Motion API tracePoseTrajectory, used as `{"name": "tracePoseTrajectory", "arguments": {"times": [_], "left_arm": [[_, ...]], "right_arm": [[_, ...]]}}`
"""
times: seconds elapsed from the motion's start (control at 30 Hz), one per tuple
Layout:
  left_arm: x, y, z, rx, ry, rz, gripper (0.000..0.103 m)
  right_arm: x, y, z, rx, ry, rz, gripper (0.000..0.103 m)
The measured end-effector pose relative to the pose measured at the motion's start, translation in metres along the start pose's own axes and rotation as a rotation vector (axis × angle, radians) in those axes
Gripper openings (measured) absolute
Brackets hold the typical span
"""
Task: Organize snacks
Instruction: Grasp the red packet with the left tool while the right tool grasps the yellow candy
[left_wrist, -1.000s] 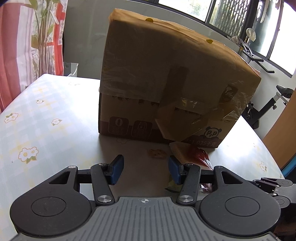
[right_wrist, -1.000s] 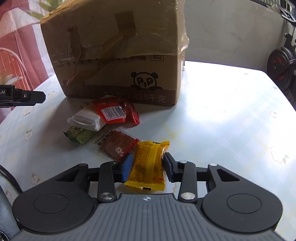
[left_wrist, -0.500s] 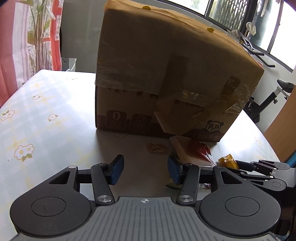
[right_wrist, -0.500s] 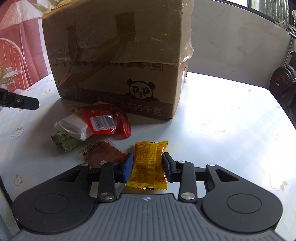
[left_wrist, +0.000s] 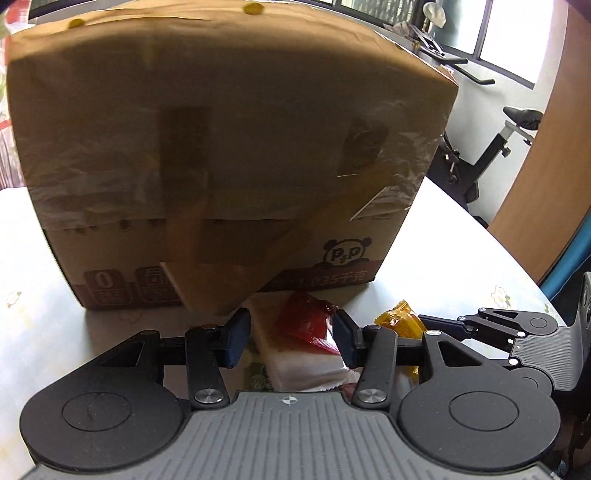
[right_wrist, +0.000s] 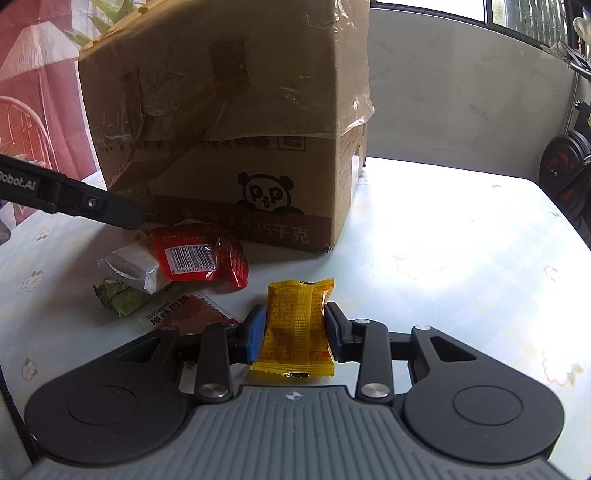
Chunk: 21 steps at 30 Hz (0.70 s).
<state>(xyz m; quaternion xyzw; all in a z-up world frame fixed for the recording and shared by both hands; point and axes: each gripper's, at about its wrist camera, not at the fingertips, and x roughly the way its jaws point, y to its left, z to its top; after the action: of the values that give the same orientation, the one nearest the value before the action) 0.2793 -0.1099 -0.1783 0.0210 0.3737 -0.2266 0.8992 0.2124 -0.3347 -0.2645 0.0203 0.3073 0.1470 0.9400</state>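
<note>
The cardboard box (left_wrist: 229, 155) is blurred and cut off at the top, while the white packet (right_wrist: 136, 267) partly hides the green packet (right_wrist: 118, 299).

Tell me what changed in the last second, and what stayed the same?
The left gripper slid over toward the snack pile; its closing jaws now frame the red packet and white packet, not yet pressing them. The right gripper tightened onto the yellow packet, which it already framed. The cardboard box and the pile of snacks stayed put on the table.
</note>
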Motion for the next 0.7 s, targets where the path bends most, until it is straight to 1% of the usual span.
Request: {"name": "tracePoseTrajectory", "arguments": {"times": [0.1,0.13,0.23,0.37,0.43,0.6,0.63,0.7], "left_arm": [[0.018,-0.011,0.006,0.032,0.019,-0.009,0.054],[0.023,-0.015,0.008,0.055,0.023,-0.013,0.056],[0.036,-0.025,0.012,0.12,0.03,0.016,0.056],[0.055,-0.029,0.016,0.122,0.063,0.041,0.056],[0.062,-0.032,0.014,0.145,0.077,0.061,0.056],[0.066,-0.044,0.007,0.217,0.064,0.082,0.056],[0.067,-0.046,0.006,0.233,0.061,0.087,0.055],[0.065,-0.051,0.002,0.262,0.049,0.105,0.049]], "right_arm": [[-0.001,-0.001,-0.001,0.011,-0.004,0.008,0.037],[-0.001,-0.001,-0.001,0.011,-0.005,0.008,0.037],[-0.001,0.0,-0.001,0.013,-0.006,0.009,0.037],[-0.002,-0.001,-0.001,0.024,-0.008,0.016,0.037],[-0.002,-0.001,-0.001,0.027,-0.009,0.018,0.037],[-0.002,0.0,-0.001,0.031,-0.009,0.019,0.037],[-0.002,0.0,-0.001,0.031,-0.009,0.019,0.037],[-0.002,0.0,-0.001,0.031,-0.009,0.019,0.037]]}}
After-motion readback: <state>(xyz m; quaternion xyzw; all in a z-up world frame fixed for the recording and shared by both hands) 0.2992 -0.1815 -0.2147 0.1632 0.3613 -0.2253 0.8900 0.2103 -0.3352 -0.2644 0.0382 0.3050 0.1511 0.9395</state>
